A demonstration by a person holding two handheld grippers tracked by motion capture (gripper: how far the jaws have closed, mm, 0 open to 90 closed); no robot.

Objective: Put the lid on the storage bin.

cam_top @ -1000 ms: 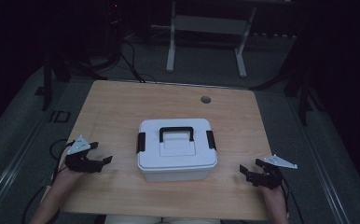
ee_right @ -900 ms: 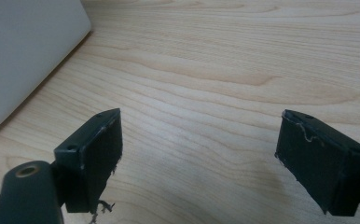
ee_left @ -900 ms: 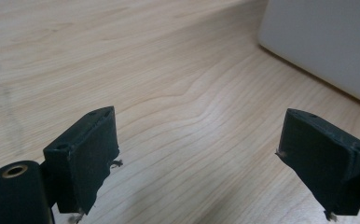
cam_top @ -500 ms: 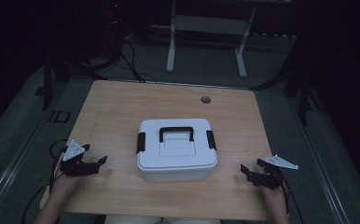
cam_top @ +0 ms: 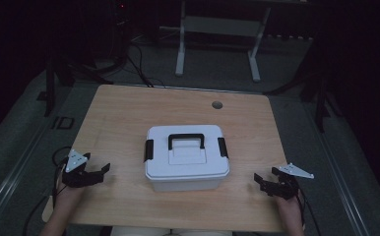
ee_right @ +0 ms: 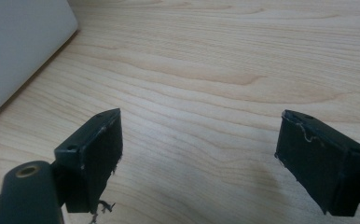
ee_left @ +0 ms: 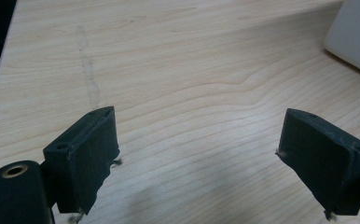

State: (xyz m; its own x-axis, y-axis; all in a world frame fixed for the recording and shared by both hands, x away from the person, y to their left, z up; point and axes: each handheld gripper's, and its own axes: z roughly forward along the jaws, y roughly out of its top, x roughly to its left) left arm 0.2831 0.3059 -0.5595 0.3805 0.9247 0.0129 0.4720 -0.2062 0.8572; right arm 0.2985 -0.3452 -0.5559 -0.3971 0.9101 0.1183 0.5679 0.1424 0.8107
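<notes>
Your white box sits at the centre of the frame on the table, lid seemingly on. Your left gripper at lower left and right gripper at lower right hover near the table's side edges, jaws spread and empty. Bare wood lies between each and the box.

Box mid-table, seemingly between grippers.
</notes>
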